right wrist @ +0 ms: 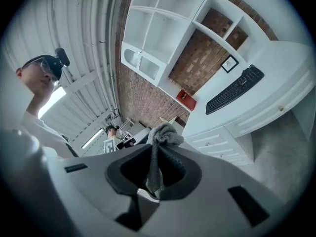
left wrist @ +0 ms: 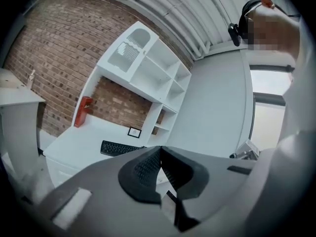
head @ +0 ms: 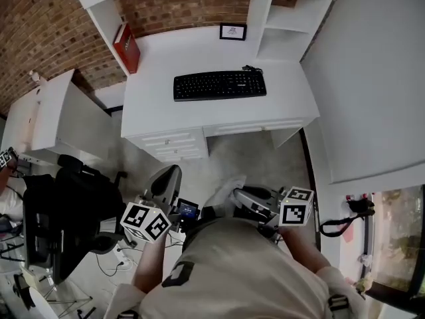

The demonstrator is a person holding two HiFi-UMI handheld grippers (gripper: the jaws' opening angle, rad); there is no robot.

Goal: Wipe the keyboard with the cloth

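Observation:
The black keyboard (head: 219, 85) lies on the white desk (head: 153, 105), well ahead of both grippers; it also shows in the left gripper view as a keyboard (left wrist: 118, 148) and in the right gripper view as a keyboard (right wrist: 235, 90). My right gripper (head: 234, 193) is held low near my body, over the floor, shut on a grey cloth (head: 226, 190). That cloth (right wrist: 163, 135) bunches above the closed jaws of the right gripper (right wrist: 157, 154). My left gripper (head: 166, 181) is beside it, and in its own view the left gripper (left wrist: 160, 151) is shut with nothing in it.
A red book (head: 127, 47) leans at the desk's back left and a small framed picture (head: 233, 31) stands at the back. Drawers (head: 172, 145) sit under the desk. A black office chair (head: 60, 211) is at my left, a white side table (head: 46, 115) beyond it.

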